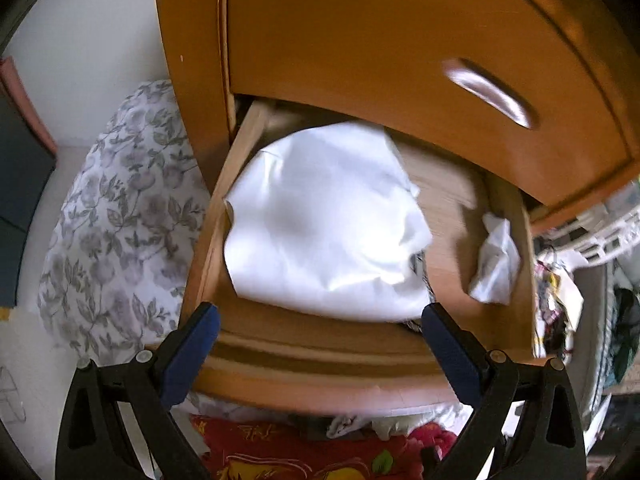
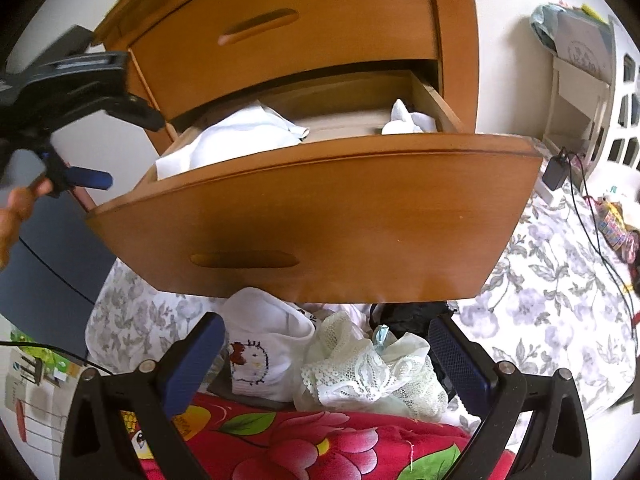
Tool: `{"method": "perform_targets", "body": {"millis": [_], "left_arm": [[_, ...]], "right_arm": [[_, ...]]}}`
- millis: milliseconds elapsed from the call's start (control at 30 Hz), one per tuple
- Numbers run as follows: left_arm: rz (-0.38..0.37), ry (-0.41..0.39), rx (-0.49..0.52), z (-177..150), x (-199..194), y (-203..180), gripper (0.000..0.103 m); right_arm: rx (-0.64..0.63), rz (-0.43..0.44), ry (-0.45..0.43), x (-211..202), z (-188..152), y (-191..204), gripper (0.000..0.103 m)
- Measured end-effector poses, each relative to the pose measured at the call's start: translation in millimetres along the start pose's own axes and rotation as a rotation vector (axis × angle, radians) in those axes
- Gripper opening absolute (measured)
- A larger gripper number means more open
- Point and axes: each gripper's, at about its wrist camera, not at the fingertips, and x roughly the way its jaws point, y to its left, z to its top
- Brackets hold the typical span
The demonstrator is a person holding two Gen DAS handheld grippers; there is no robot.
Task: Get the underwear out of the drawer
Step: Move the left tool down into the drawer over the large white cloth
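Wooden drawer [image 2: 320, 216] pulled out. White underwear [image 1: 324, 220] bunched at drawer's left end, smaller white piece [image 1: 496, 264] at right end. Left gripper [image 1: 320, 344] above drawer front, jaws spread, nothing held. Right gripper [image 2: 326, 354] below drawer front, jaws spread, hovering at lace garment [image 2: 368, 372] and cat-print piece [image 2: 264, 356] on red quilt [image 2: 304, 444].

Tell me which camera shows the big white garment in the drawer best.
The left wrist view: it looks down into the open drawer and shows nearly the whole white garment. The right wrist view sees only its top above the drawer front.
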Motion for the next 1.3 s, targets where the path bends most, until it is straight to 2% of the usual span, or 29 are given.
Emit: {"method": "perform_targets", "body": {"millis": [100,300,433,600,800,1000,1300], "left_arm": [[0.048,0.017,-0.017,10,12,-3,0.101],[0.08,0.084,-0.099,27,37,2,0.101],[0.15,0.098,-0.079,39,46,-2,0.101],[0.166,0.12,-0.086,52,60,-6,0.101],[0.222,0.154,-0.055,65,79,-12,0.101],[0.204,0.196,-0.07,76,95,-15,0.101],[0.187,0.198,-0.079,77,112,-21,0.101]], "right_arm": [[0.002,-0.004,-0.012,-2,0,0,0.103],[0.01,0.018,-0.015,-3,-1,-2,0.103],[0.019,0.034,-0.014,-3,-1,-4,0.103],[0.03,0.052,-0.016,-3,-1,-7,0.103],[0.028,0.063,-0.023,-5,-2,-6,0.103],[0.041,0.085,-0.025,-4,-1,-8,0.103],[0.058,0.114,-0.014,-1,-1,-11,0.103]]}}
